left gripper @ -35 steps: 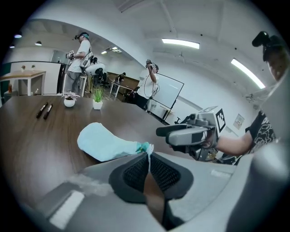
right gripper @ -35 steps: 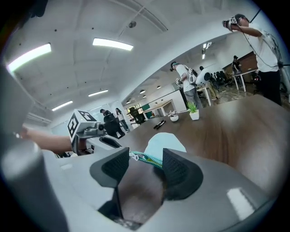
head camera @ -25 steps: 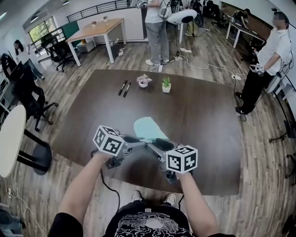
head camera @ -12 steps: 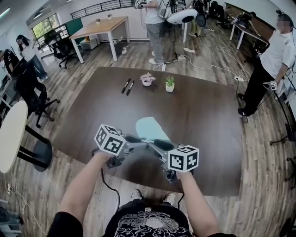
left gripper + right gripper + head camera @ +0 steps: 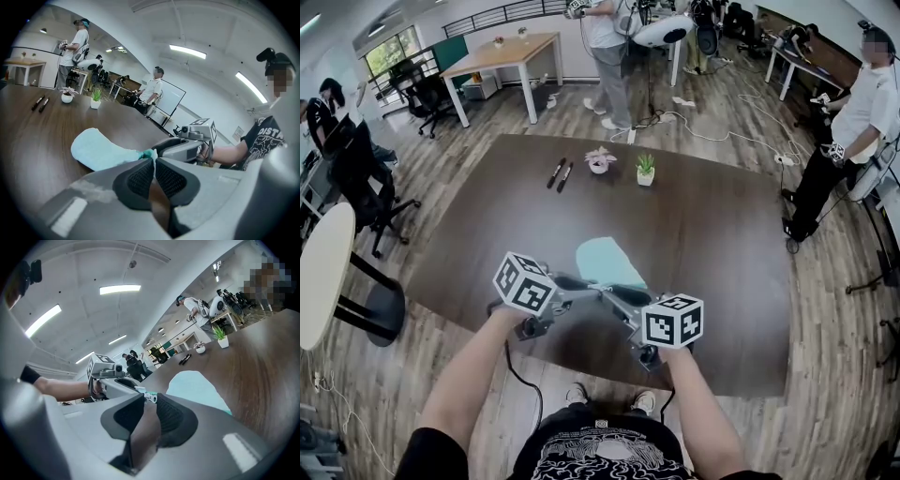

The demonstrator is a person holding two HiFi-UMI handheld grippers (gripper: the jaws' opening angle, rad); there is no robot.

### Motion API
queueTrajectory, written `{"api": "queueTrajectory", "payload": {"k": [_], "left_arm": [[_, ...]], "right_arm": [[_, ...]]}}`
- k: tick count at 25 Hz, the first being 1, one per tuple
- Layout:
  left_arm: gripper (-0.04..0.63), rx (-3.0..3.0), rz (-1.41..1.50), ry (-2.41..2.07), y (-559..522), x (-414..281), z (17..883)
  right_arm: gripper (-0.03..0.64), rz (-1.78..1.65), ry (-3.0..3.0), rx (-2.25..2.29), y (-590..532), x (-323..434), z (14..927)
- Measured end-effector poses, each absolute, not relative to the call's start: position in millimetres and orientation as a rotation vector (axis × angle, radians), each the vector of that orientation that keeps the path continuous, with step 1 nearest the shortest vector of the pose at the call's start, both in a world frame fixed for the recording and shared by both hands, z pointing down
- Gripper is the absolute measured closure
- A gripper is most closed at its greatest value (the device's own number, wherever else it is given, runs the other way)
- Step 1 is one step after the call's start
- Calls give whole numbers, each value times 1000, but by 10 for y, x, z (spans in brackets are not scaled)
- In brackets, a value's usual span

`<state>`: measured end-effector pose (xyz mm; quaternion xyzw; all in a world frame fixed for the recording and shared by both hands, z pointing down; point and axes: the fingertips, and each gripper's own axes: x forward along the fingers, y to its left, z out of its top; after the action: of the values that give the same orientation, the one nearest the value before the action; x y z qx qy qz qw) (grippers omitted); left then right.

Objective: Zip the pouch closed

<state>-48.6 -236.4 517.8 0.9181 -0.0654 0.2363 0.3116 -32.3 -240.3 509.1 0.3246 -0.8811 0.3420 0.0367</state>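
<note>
In the head view the light blue pouch point(image 5: 605, 261) lies flat near the tabletop's point(image 5: 722, 234) near edge, about midway along it. The left gripper point(image 5: 586, 284) and right gripper point(image 5: 614, 291) meet over its near end and cover the zipper there. Two markers point(image 5: 561, 174) and two small potted plants point(image 5: 623, 166) sit well apart from it, toward the far edge. People point(image 5: 848, 122) stand on the floor beyond the table.

In the left gripper view the jaws are pressed together on the pouch's near corner, a tuft of fabric showing at the tips. The right gripper's body blocks what lies just behind.

In the right gripper view the jaws have just been closing, and their tips pinch the small white zipper pull point(image 5: 150, 396). The zipper teeth are too small to make out.
</note>
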Motion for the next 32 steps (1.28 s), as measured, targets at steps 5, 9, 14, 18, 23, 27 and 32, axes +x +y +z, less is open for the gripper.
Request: {"api": "queueTrajectory", "payload": {"k": [5, 9, 14, 18, 23, 27, 32], "left_arm": [[574, 2425, 620, -202, -2395, -504, 5191], [574, 2431, 613, -234, -2431, -506, 5206], [574, 2440, 624, -259, -2444, -505, 5244], [575, 2455, 633, -274, -2433, -528, 5224], [575, 2449, 636, -303, -2448, -593, 5265], [575, 2446, 635, -326, -2455, -621, 5285], [575, 2436, 612, -347, -2479, -659, 5314]], "right_arm": [[575, 1047, -2695, 1021, -2401, -322, 5086], [606, 1023, -2693, 1052, -2404, -327, 5090], [607, 989, -2668, 1085, -2413, -320, 5122], [607, 973, -2650, 1094, -2409, -331, 5099], [609, 993, -2626, 1120, -2422, -283, 5161], [609, 994, -2616, 1124, -2424, -290, 5189], [608, 1007, -2610, 1126, -2437, -307, 5212]]}}
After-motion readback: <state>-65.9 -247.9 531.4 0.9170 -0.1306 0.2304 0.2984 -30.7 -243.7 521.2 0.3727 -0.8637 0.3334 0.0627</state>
